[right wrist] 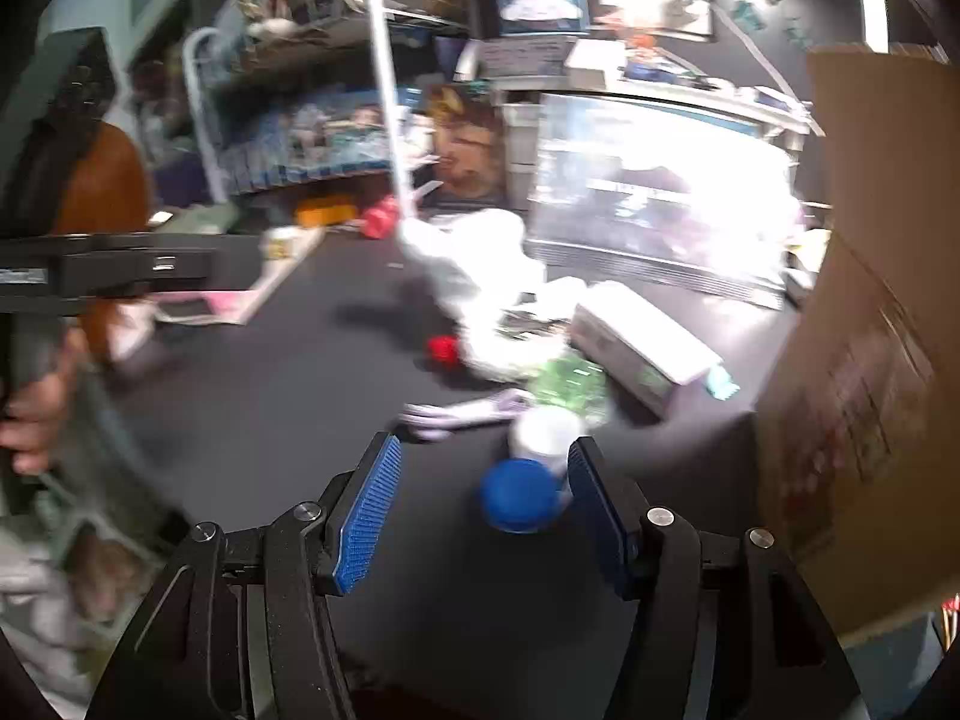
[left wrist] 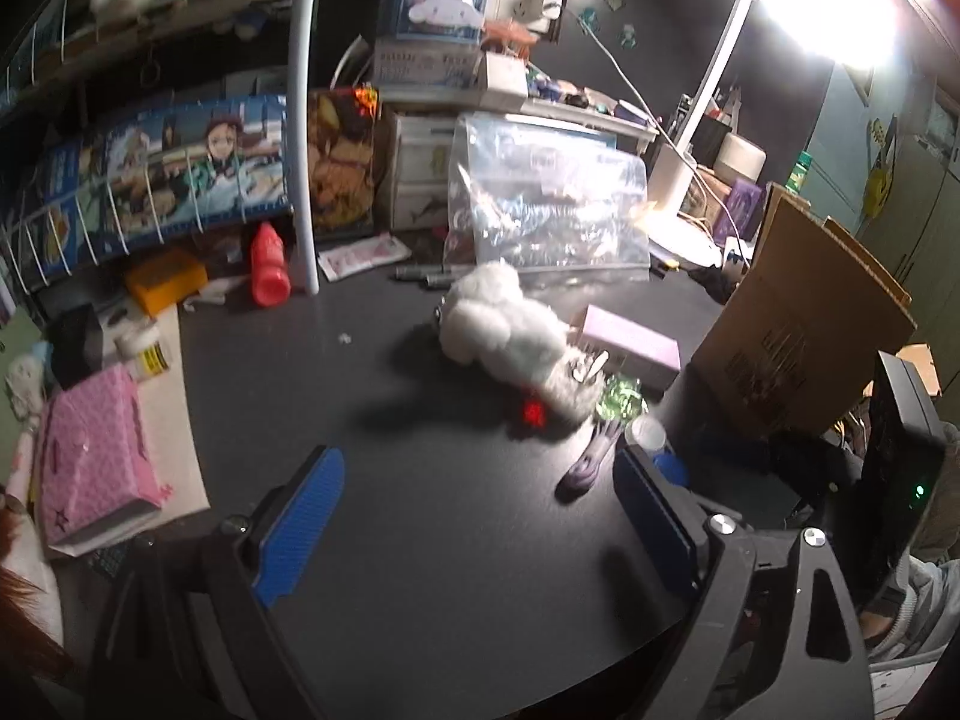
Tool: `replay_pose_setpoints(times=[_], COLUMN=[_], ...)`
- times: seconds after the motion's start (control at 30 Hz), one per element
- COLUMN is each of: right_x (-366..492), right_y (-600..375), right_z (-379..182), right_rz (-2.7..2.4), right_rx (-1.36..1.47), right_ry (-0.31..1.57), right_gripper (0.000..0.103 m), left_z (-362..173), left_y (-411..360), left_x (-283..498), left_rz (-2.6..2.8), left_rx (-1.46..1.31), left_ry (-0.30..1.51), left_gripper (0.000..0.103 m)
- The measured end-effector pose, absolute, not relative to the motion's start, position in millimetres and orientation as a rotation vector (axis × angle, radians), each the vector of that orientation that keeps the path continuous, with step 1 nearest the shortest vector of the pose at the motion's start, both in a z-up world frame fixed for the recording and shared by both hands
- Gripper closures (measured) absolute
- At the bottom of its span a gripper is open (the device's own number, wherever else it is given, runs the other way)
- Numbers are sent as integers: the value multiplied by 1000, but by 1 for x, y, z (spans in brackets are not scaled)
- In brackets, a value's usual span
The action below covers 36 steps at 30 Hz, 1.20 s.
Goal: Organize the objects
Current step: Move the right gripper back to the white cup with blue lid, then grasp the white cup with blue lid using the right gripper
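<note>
A pile of small items lies mid-table: a white plush toy (left wrist: pixel 498 324) (right wrist: pixel 480 288), a pale pink box (left wrist: pixel 630 345) (right wrist: pixel 642 336), a green shiny item (left wrist: pixel 624 399) (right wrist: pixel 564 384), a purple utensil (left wrist: pixel 591 456) (right wrist: pixel 462 414) and a small red thing (left wrist: pixel 533 414) (right wrist: pixel 443 351). A white bottle with a blue cap (right wrist: pixel 531 474) (left wrist: pixel 651 441) lies on its side between the open fingers of my right gripper (right wrist: pixel 483 510), against the right pad (right wrist: pixel 597 510). My left gripper (left wrist: pixel 474 516) is open and empty above the black table (left wrist: pixel 390 420), left of the pile.
A cardboard box (left wrist: pixel 798 324) (right wrist: pixel 870 324) stands at the right. A clear plastic bag (left wrist: pixel 546 198) and a desk lamp (left wrist: pixel 678 180) are behind the pile. A red bottle (left wrist: pixel 269 264), an orange box (left wrist: pixel 165 282) and a pink pouch (left wrist: pixel 96 456) sit at the left.
</note>
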State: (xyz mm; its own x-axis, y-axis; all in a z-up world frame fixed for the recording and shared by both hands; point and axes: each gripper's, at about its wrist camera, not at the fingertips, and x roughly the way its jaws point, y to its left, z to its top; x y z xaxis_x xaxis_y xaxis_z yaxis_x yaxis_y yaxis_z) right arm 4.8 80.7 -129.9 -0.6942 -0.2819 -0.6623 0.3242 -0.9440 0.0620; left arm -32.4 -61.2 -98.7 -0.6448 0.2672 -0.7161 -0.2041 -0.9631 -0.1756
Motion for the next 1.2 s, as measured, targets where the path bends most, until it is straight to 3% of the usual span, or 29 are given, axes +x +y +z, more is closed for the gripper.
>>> replay_pose_setpoints(times=[0.17, 0.33, 0.7, 0.97, 1.13, 1.2], right_x=[-7, -16, -7, 7, 9, 10], right_y=[80, 85, 88, 72, 56, 49], right_z=[-141, -149, -147, -114, -85, -76], right_rz=[-2643, -2663, -2578, -2500, -2422, -2406], right_rx=[1065, 1105, 1097, 950, 867, 832], right_ry=[127, 137, 150, 203, 247, 282], right_gripper=[49, 69, 74, 75, 75, 75], left_z=[-107, -114, -114, -102, -84, -77], left_y=[-61, -64, -48, -41, -43, -42], left_x=[-35, -41, -50, -56, -60, -61], left_rz=[2593, 2585, 2503, 2410, 2309, 2284], left_rx=[-1182, -1210, -1224, -1238, -1231, -1239], left_ry=[-145, -183, -175, -208, -254, -262], left_gripper=[13, 13, 13, 13, 28, 39])
